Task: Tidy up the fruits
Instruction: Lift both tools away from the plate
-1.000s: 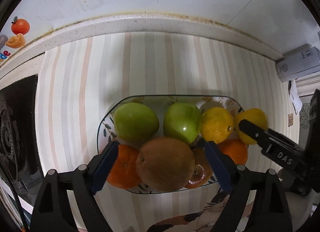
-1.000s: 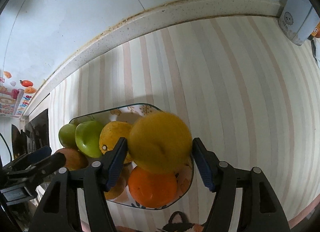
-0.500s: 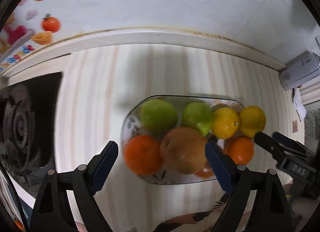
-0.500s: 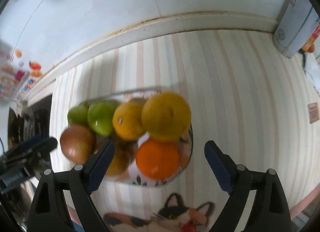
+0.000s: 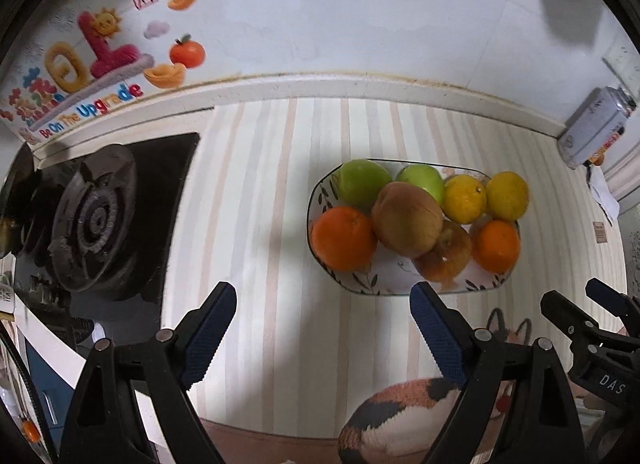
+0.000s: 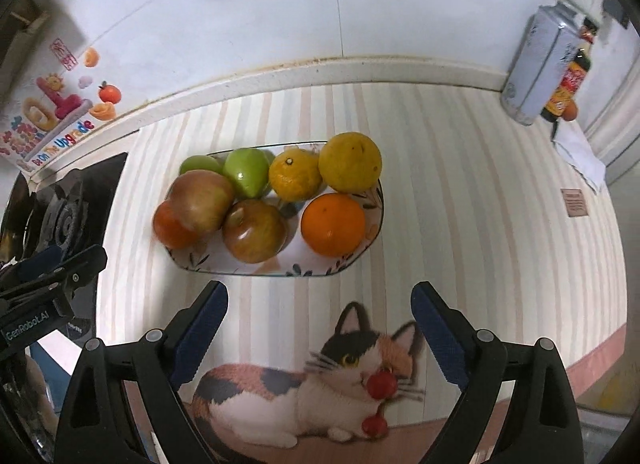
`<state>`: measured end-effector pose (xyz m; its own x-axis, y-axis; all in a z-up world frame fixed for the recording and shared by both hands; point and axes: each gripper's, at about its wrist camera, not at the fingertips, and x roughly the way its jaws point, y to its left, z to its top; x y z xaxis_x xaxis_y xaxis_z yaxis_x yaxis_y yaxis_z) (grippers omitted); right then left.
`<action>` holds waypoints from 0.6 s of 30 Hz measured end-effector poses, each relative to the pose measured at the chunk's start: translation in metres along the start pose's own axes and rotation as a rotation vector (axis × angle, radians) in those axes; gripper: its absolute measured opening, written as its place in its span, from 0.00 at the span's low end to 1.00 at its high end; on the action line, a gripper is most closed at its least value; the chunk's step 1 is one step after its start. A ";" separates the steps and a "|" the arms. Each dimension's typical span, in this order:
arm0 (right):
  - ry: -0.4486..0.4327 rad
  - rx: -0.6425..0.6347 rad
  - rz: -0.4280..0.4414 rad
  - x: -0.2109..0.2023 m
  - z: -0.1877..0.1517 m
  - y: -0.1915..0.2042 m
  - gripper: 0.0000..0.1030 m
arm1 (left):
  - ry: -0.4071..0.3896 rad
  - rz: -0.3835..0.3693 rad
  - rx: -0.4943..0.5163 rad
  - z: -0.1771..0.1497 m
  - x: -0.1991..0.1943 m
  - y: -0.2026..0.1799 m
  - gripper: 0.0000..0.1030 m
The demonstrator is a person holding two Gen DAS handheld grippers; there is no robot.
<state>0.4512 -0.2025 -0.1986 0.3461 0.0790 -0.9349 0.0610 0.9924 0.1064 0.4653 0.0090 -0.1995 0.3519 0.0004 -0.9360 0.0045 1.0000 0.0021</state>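
Fingers [image 6: 438, 328] of the right gripper [image 6: 318, 324] and the left gripper [image 5: 322, 324] are spread wide, holding nothing, over bare striped counter [image 6: 460, 192]. Just past them sits the white leaf-painted plate [image 6: 280, 270] piled with round fruits [image 6: 334, 224], with open room left and right of its rim.

A leaf-patterned plate [image 6: 374, 220] sits on the striped mat before me, packed with fruit: two green apples [image 6: 246, 172] at the back beside two yellow citrus [image 6: 350, 162], two oranges [image 6: 333, 225] at either end in front, and two reddish-brown apples [image 6: 254, 231], one stacked atop the pile.
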 end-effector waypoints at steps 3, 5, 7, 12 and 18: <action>-0.038 0.005 -0.007 -0.025 -0.013 0.004 0.92 | -0.040 -0.017 0.014 -0.011 -0.024 0.000 0.86; -0.061 0.009 -0.012 -0.039 -0.019 0.009 0.92 | -0.066 -0.030 0.018 -0.017 -0.040 0.001 0.86; -0.085 0.010 -0.020 -0.055 -0.025 0.010 0.92 | -0.095 -0.039 0.016 -0.023 -0.056 0.003 0.86; -0.154 0.014 -0.030 -0.102 -0.045 0.015 0.92 | -0.162 -0.046 0.037 -0.038 -0.095 0.004 0.86; -0.207 0.010 -0.031 -0.147 -0.071 0.020 0.92 | -0.217 -0.065 0.047 -0.062 -0.132 0.006 0.86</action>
<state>0.3355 -0.1878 -0.0830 0.5292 0.0263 -0.8481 0.0832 0.9931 0.0827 0.3603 0.0151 -0.0977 0.5421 -0.0698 -0.8374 0.0755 0.9966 -0.0342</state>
